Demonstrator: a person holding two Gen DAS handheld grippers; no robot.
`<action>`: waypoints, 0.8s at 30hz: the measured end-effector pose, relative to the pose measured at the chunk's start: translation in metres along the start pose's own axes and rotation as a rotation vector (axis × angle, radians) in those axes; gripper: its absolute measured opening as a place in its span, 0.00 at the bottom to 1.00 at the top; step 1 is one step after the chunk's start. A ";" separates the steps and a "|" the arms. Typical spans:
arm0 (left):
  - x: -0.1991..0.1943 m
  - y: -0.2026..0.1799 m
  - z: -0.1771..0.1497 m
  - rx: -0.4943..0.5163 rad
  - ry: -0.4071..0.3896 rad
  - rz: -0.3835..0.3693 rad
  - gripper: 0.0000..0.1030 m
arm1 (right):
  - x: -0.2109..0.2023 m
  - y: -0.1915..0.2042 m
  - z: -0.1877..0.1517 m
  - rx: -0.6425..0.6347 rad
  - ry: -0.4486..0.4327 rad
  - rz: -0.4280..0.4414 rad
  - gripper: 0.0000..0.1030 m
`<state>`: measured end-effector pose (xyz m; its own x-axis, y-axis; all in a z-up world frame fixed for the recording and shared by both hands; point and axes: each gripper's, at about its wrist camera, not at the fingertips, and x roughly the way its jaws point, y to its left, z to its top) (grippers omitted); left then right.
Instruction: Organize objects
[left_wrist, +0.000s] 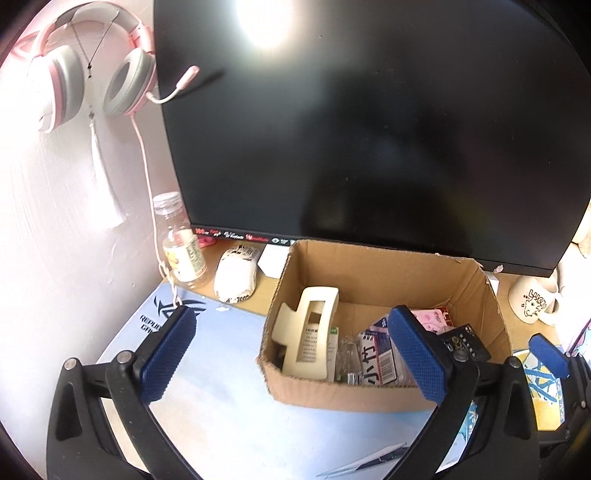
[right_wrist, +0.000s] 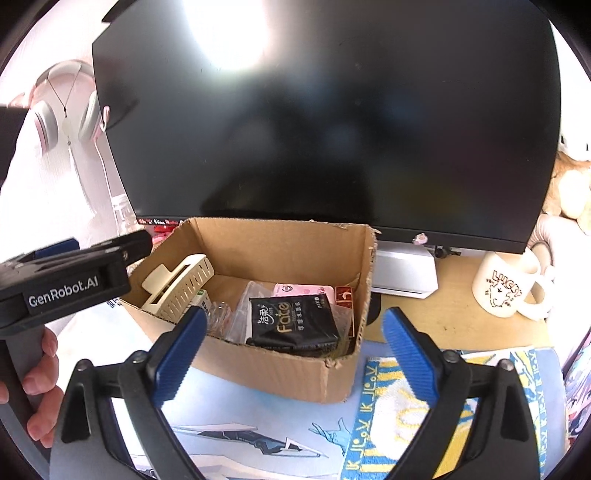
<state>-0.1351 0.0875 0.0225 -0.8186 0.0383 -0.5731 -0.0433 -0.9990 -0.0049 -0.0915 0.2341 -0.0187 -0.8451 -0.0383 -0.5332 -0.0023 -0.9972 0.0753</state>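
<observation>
Both the left gripper (left_wrist: 295, 354) and right gripper (right_wrist: 295, 354), jaws spread wide and empty, hover just before the cardboard box (left_wrist: 376, 400) of sorted items, which sits straight ahead under the monitor (left_wrist: 369, 129).

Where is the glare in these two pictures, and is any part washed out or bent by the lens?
Left wrist view: a bright reflection sits at the top of the dark monitor, and the wall by the pink headset is washed out. Right wrist view: the same kind of glare on the monitor; its edges curve from fisheye distortion, and the cardboard box stays sharp.
</observation>
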 end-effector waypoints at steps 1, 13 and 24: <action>-0.002 0.003 -0.001 -0.003 0.001 0.002 1.00 | -0.002 -0.001 0.000 0.002 -0.002 0.003 1.00; -0.059 0.026 -0.013 0.006 -0.161 0.139 1.00 | -0.036 -0.009 -0.004 0.029 -0.067 -0.023 1.00; -0.103 0.044 -0.029 -0.023 -0.207 0.065 1.00 | -0.081 -0.023 -0.015 0.052 -0.140 -0.027 1.00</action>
<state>-0.0358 0.0391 0.0577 -0.9194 -0.0250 -0.3926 0.0244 -0.9997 0.0065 -0.0148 0.2595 0.0097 -0.9105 0.0015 -0.4134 -0.0507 -0.9929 0.1079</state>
